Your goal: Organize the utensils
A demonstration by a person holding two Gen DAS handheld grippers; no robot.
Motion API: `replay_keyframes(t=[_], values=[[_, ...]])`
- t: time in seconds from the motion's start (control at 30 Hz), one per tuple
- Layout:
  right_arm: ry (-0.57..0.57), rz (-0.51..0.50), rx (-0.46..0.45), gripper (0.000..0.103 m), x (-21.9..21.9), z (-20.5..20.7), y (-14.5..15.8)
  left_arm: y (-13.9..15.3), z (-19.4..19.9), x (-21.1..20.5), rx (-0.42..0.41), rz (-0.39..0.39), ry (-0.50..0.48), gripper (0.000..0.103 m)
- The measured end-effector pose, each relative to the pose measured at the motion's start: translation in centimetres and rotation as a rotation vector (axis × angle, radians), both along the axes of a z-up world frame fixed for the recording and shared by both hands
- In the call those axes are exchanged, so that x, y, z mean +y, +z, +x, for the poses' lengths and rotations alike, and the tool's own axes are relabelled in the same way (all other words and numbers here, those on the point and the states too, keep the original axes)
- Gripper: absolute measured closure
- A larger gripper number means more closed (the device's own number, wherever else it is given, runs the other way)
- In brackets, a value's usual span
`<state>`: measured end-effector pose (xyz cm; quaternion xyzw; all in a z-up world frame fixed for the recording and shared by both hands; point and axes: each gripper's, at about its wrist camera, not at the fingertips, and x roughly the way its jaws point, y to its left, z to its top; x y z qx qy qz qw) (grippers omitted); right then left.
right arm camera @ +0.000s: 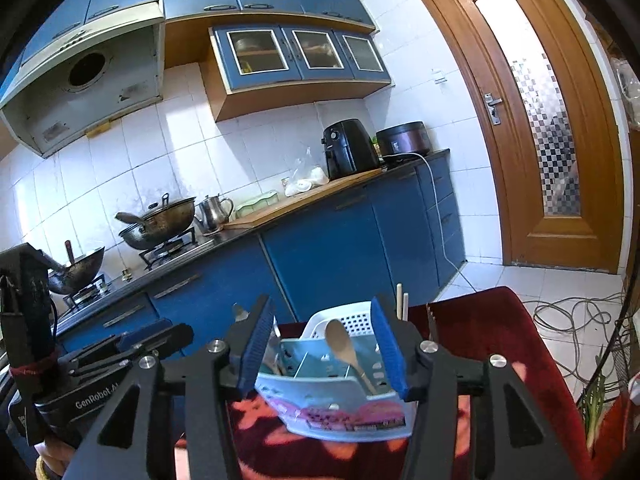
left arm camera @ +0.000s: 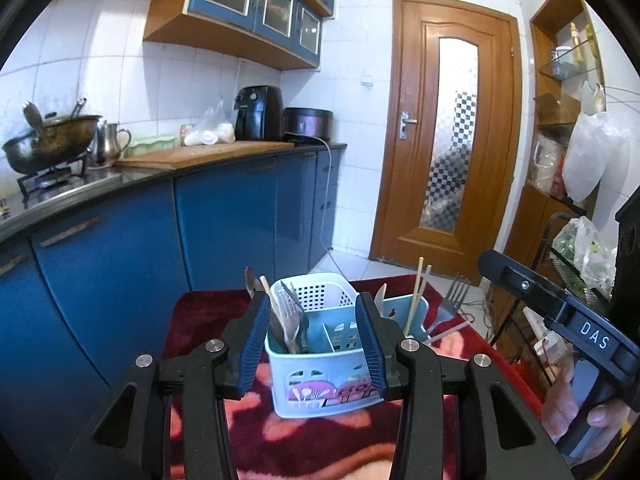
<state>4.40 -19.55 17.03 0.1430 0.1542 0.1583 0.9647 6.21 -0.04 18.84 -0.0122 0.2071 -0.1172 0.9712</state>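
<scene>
**Q:** Right, where do things stand?

**Me:** Both caddies sit on the red patterned cloth (left arm camera: 200,320) covering the surface. My left claw (left arm camera: 314,344) is spread, fingers straddling the near caddy (left arm camera: 320,376) without visibly squeezing it. Forks (left arm camera: 290,320) and other metal pieces stand in its left compartment; the middle and right compartments look bare from here.

**Q:** And the right one?

**Me:** My right claw (right arm camera: 326,354) is spread too, framing the second caddy (right arm camera: 340,396), which appears tilted in that view, though the camera itself is rolled. A wooden spoon (right arm camera: 346,350) leans in its right-hand compartment, bowl up. I hold nothing in either claw.

**Q:** Which step, then?

**Me:** My reading: sorting between holders, between picks. Next move likely calls for closing on one upright handle, lifting straight so neighbours don't drag, then dropping it into the matching compartment.

**Q:** What does one view give that the other lacks?

**Me:** Left wrist shows, just right of the near caddy, chopsticks (left arm camera: 416,296) and a lone fork (left arm camera: 450,304) standing in the other holder, plus my right claw's body at far right. It hides the wooden spoon. Right wrist shows the spoon and the left claw's body low at left, but only the chopstick tips.
</scene>
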Motion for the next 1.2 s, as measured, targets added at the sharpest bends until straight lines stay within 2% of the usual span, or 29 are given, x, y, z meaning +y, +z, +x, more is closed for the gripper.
replay_keyframes(t=[0.13, 0.33, 0.5, 0.63, 0.7, 0.8, 0.87, 1.0, 1.07, 1.2], values=[[0.015, -0.012, 0.017, 0.048, 0.5, -1.8, 0.4, 0.8, -2.3, 0.6, -0.016, 0.005, 0.013, 0.057], [0.028, -0.026, 0.069, 0.048, 0.9, -3.9, -0.8, 1.2, -5.6, 1.2, -0.022, 0.003, 0.019, 0.049], [0.020, -0.031, 0.099, 0.048, 1.0, -5.4, -2.3, 0.0, -7.7, 1.5, -0.001, -0.004, 0.025, 0.046], [0.017, -0.064, 0.108, 0.043, 1.3, -6.6, -3.4, -1.4, -8.8, 2.0, 0.024, -0.018, 0.032, 0.044], [0.020, -0.079, 0.113, 0.041, 1.5, -7.2, -4.1, -2.1, -9.2, 2.1, 0.033, -0.024, 0.037, 0.039], [0.002, -0.098, 0.130, 0.033, 1.7, -8.0, -5.2, -3.2, -9.4, 2.2, 0.044, -0.030, 0.044, 0.034], [-0.013, -0.111, 0.145, 0.021, 1.7, -8.5, -5.9, -4.0, -9.5, 2.1, 0.050, -0.025, 0.051, 0.032], [-0.048, -0.132, 0.137, 0.015, 1.7, -9.3, -6.9, -5.9, -9.5, 2.1, 0.061, -0.015, 0.065, 0.030], [-0.057, -0.148, 0.130, 0.007, 1.8, -9.6, -7.5, -6.9, -9.3, 2.3, 0.075, -0.021, 0.074, 0.030], [-0.076, -0.180, 0.131, 0.004, 2.0, -9.5, -9.2, -8.9, -8.7, 2.3, 0.110, -0.020, 0.096, 0.029]])
